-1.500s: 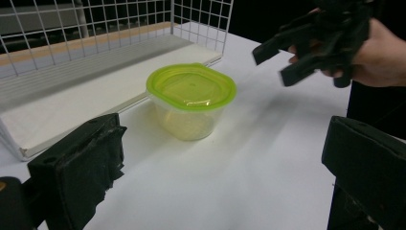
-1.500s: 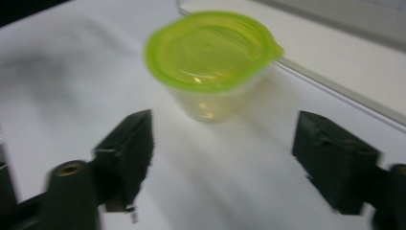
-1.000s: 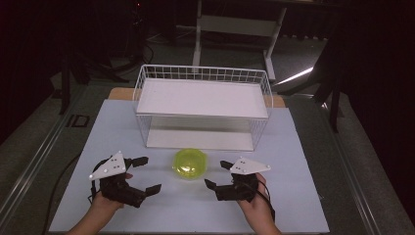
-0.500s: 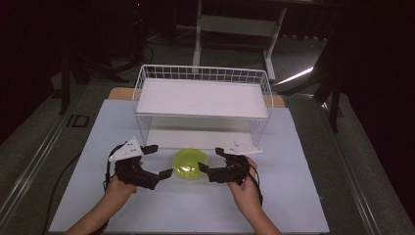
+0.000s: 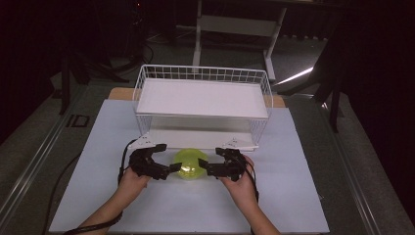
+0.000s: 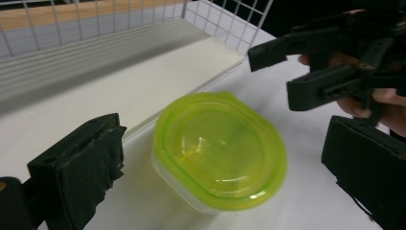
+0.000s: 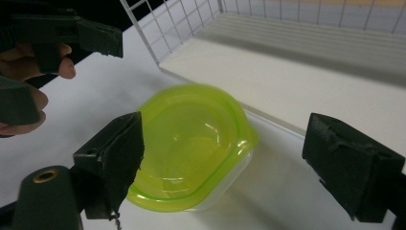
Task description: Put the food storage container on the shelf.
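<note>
A round clear container with a yellow-green lid (image 5: 190, 164) (image 6: 221, 148) (image 7: 190, 143) sits on the white table just in front of the wire rack. My left gripper (image 5: 165, 165) (image 6: 230, 158) is open at the container's left side, its jaws wide on either side of it. On the container's right side my right gripper (image 5: 209, 166) (image 7: 225, 153) is open too, jaws spread around it. Neither one grips the container. In the left gripper view the right gripper (image 6: 330, 72) shows across the container, and the left gripper (image 7: 57, 43) shows in the right gripper view.
A white wire rack (image 5: 203, 103) with an upper shelf and a lower white board (image 5: 200, 138) stands behind the container. The white table mat (image 5: 293, 196) has free room at the front and both sides. Cables trail from the left gripper.
Both grippers have moved forward and inward from the table's front, and now flank the yellow-green container on its left and right sides. The container has stayed in place.
</note>
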A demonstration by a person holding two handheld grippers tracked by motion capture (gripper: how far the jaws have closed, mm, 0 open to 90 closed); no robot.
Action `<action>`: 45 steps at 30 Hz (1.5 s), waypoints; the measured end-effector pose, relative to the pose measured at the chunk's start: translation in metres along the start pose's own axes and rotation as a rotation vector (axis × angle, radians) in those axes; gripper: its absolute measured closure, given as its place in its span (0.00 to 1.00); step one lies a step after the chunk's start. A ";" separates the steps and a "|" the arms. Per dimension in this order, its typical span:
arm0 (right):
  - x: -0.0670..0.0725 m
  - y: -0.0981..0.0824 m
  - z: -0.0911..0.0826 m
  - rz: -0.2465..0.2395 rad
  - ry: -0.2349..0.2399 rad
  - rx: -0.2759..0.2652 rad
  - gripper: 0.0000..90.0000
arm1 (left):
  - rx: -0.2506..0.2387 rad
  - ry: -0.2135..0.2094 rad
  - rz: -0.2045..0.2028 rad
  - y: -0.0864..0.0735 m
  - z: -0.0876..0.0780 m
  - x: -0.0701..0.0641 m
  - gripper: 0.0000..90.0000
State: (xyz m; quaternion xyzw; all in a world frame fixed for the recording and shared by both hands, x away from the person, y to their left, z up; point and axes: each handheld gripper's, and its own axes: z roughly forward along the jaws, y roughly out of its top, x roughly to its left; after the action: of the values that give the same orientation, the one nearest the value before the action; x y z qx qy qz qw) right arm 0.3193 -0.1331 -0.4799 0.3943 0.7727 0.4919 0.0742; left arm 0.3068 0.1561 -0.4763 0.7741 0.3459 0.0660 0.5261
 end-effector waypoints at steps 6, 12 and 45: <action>0.001 -0.003 0.006 -0.004 -0.012 0.025 0.24 | 0.032 0.063 -0.073 -0.003 0.009 0.007 0.11; 0.002 -0.008 0.010 -0.017 -0.028 0.040 0.32 | 0.046 0.067 -0.125 -0.010 0.014 0.013 0.27; 0.018 -0.017 0.004 0.035 0.021 0.097 0.80 | 0.122 0.058 -0.245 -0.032 0.008 0.001 0.83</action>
State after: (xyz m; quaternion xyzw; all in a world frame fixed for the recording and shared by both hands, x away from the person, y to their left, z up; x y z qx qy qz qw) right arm 0.2996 -0.1217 -0.4908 0.4055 0.7894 0.4593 0.0385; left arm 0.2966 0.1574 -0.5075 0.7544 0.4562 0.0023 0.4719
